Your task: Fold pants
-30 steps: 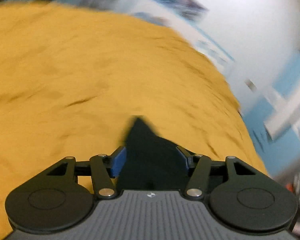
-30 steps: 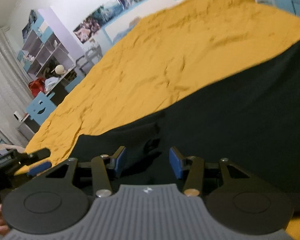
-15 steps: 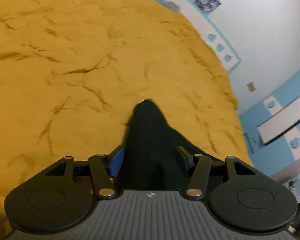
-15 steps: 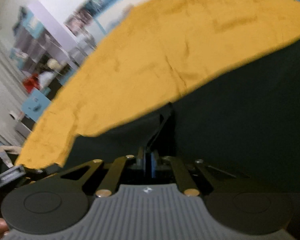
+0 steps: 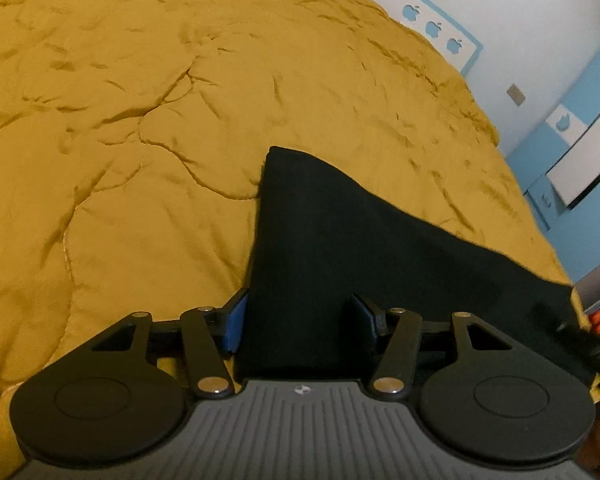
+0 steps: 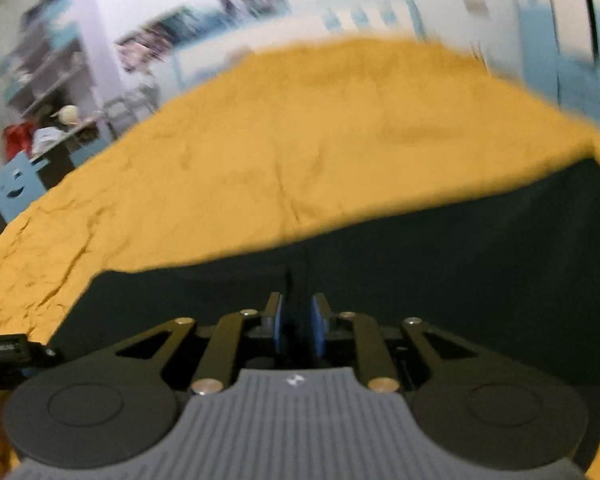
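Black pants (image 5: 340, 248) lie on a mustard-yellow bedspread (image 5: 140, 120). In the left wrist view my left gripper (image 5: 300, 320) is open, its blue pads wide apart, with a corner of the pants lying between the fingers. In the right wrist view my right gripper (image 6: 297, 326) has its jaws nearly together with a narrow gap, pinching a fold of the pants (image 6: 440, 272), which spread to the right. The view is blurred by motion.
The bedspread (image 6: 300, 140) fills most of both views. A white and blue wall (image 5: 520, 20) lies beyond the bed. Shelves and a desk with clutter (image 6: 44, 120) stand at the far left. The other gripper's tip (image 6: 8, 350) shows at the left edge.
My right gripper closed on the pants' fabric, then swung upward. The left view dropped and steadied over the pants' corner; more black fabric now shows. The left jaws stayed open.
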